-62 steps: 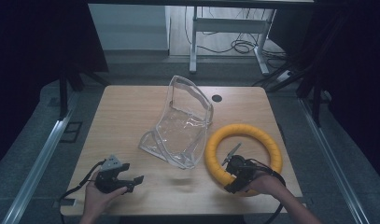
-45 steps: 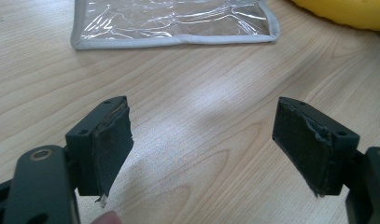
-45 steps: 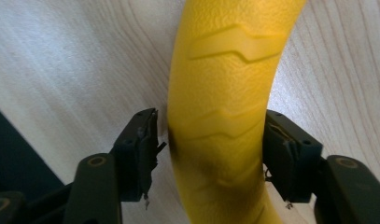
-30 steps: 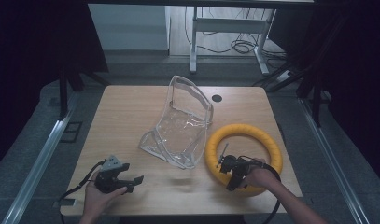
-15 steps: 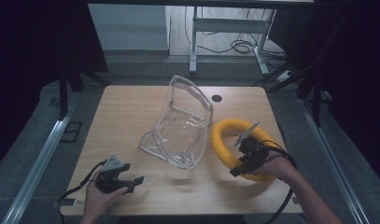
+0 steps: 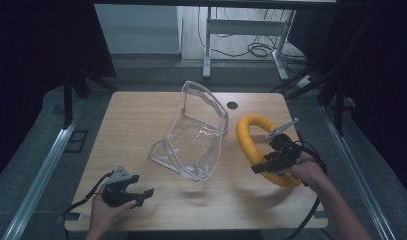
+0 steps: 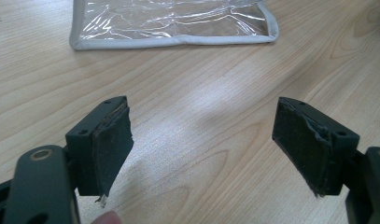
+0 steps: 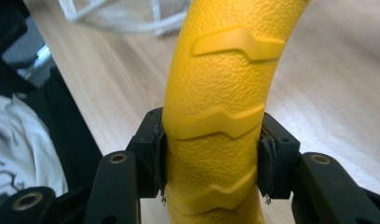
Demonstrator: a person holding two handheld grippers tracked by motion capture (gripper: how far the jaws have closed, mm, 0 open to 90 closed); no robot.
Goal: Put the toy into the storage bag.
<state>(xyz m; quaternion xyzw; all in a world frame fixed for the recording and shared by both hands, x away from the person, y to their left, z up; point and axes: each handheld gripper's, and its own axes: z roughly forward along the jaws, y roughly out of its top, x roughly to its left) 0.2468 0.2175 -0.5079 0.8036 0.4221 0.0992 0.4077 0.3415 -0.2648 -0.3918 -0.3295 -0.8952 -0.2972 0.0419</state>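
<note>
Right gripper [image 6: 267, 165] clamped on textured yellow foam ring [image 6: 251, 142], tilted up off desk [image 6: 141, 115] near right edge; left gripper [image 6: 141, 195] jaws apart, empty, front-left corner; clear plastic zip pouch [image 6: 193, 135] mid-desk; no readable writing

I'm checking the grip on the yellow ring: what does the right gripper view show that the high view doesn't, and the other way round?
Right gripper view alone: both pads press the yellow ring from either side, and its raised chevron ridges are clear.

High view alone: the whole ring tilted up off the wooden table, the left hand-held gripper open near the front edge, and the full clear plastic bag.

Both: the right hand-held gripper holding the ring, the bag, the tabletop.
</note>
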